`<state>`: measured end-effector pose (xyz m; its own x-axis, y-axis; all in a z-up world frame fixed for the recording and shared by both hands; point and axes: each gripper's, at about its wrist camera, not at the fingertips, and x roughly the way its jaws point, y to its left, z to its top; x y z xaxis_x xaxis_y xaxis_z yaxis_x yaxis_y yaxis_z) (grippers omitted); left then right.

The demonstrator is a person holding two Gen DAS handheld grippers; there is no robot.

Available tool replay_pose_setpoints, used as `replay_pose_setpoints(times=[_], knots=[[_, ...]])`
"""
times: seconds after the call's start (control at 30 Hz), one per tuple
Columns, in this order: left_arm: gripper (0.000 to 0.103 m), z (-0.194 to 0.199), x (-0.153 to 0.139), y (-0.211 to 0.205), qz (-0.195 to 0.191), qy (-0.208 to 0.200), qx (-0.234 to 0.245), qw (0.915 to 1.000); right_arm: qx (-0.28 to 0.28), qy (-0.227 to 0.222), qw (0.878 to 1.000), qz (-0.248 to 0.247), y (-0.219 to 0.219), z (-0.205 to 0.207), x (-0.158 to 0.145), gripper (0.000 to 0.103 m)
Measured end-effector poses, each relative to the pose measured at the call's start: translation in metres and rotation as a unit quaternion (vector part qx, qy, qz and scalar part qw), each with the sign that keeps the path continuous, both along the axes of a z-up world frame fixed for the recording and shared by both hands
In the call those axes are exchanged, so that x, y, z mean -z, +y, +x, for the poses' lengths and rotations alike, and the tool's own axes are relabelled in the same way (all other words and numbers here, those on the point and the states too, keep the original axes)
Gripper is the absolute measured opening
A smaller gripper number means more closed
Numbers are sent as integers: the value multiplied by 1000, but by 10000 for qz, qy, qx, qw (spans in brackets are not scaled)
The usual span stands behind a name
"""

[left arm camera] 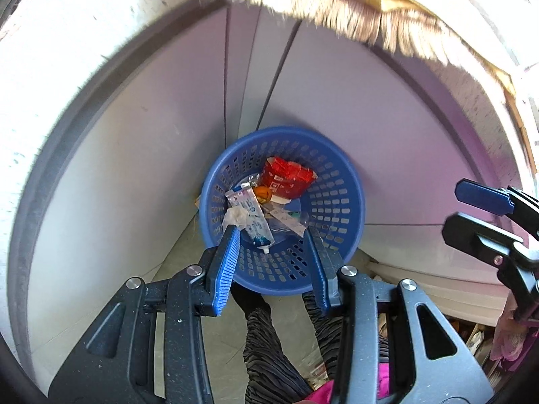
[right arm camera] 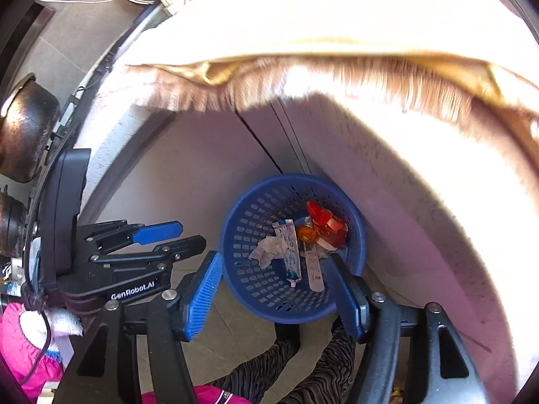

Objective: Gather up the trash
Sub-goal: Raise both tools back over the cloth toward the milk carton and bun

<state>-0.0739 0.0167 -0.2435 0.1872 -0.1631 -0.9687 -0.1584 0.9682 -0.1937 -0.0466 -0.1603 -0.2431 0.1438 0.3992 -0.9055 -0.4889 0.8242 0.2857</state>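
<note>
Below, a blue perforated basket (left arm camera: pixel 282 208) sits on the tiled floor against pale cabinet panels (left arm camera: pixel 353 128), centre of both views. Inside it: a red crumpled packet (left arm camera: pixel 286 176), a toothpaste tube (left arm camera: pixel 251 213) lying lengthwise, a crumpled tissue (right arm camera: pixel 267 250), an orange round piece (right arm camera: pixel 307 234) and a flat white strip (right arm camera: pixel 315 269). A fringed cloth (right arm camera: pixel 303 77) hangs over the worktop edge along the top of both frames, overexposed and blurred. Dark pots (right arm camera: pixel 23 128) crowd the upper left of the right wrist view, partly cut off. The person's striped trouser legs (left arm camera: pixel 266 343) and pink garment (right arm camera: pixel 23 346) fill the lower frame; the feet are hidden under the basket.

Left tool (left arm camera: pixel 271 232) is held above the basket rim, blue pads spread wide, gripping nothing. Right tool (right arm camera: pixel 274 262) is likewise above the basket, fingers parted and empty. Each tool appears at the edge of the other's view. Smaller scraps at the basket bottom are too small to identify.
</note>
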Motion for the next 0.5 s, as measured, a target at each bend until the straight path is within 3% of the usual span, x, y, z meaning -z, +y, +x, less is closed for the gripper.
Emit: replay_pose_setpoints(times=[0.1,0.4,0.5], knots=[[50,0,-12,6,-28,-108,-83,9999,-68,-101,9999,59,-3,0,-15,75],[51,10,-66,10,-72,-546,-126,9984,-225,-370,9982,409,-22,8,-66,80],[55,20,-89,13,-39,-796,-218,9966,-222,-528,9966,594,-32,14,-86,87]])
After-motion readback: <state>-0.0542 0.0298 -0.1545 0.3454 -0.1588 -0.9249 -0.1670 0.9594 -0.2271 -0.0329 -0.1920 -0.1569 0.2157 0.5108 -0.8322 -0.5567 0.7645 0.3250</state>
